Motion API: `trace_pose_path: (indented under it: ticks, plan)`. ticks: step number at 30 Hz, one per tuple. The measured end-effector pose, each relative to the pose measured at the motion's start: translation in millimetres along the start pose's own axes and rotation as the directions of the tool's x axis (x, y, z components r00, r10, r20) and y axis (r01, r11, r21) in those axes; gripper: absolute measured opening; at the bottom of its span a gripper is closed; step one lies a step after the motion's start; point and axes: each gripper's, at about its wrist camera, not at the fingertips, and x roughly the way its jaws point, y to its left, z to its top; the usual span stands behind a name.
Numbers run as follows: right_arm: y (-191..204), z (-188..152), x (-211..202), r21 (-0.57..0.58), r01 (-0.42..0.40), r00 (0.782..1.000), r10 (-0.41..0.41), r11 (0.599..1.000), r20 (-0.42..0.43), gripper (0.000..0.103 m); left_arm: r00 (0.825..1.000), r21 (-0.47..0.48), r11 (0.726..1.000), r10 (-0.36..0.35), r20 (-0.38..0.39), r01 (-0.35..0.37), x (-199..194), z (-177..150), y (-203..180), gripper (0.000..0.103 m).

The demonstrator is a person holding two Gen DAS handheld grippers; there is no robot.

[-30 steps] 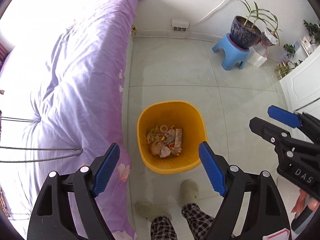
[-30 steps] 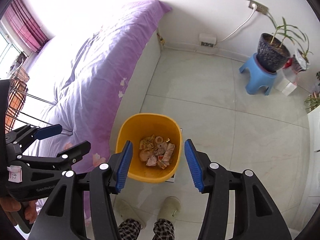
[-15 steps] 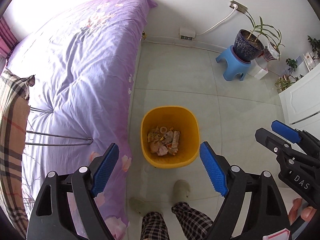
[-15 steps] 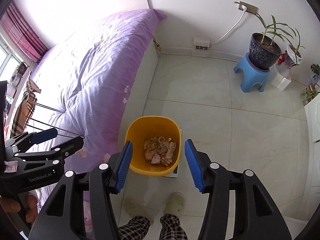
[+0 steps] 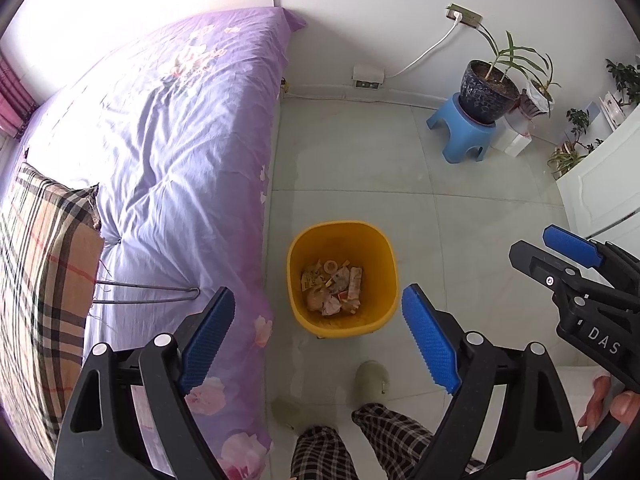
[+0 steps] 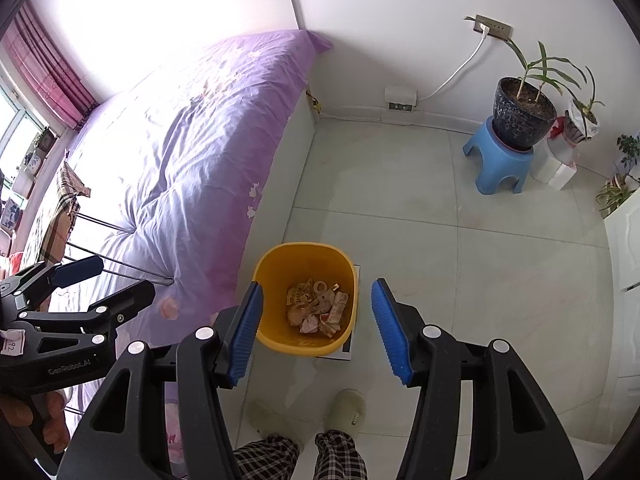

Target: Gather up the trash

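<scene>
A yellow bin [image 5: 376,240] stands on the floor beside the bed, with several crumpled wrappers [image 5: 334,286] at its bottom. It also shows in the right wrist view [image 6: 276,264], wrappers [image 6: 316,308] inside. My left gripper [image 5: 320,340] is open and empty, high above the bin. My right gripper [image 6: 316,328] is open and empty, also high above it. The right gripper shows at the right edge of the left wrist view [image 5: 560,252], and the left gripper shows at the left of the right wrist view [image 6: 92,284].
A bed with a purple cover [image 5: 172,128] fills the left, a plaid cloth [image 5: 36,264] and wire hanger [image 5: 160,294] on it. A blue stool [image 5: 464,132] carries a potted plant [image 5: 488,88]. A white cabinet [image 5: 592,184] stands right. The person's slippered feet [image 5: 370,376] are below.
Both grippers have risen and pulled back from the bin, which now looks smaller and farther. More of the bed and the plaid cloth has come into view. Both stay open.
</scene>
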Motion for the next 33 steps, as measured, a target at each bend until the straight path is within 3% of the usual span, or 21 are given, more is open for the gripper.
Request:
trace_pose_path:
  ticks: [33]
  plan:
    - [4,3,-13,0.000,-0.004,1.000,0.004,1.000,0.028,0.061,1.000,-0.004,1.000,0.004,0.026,-0.004,-13,-2,2,0.087]
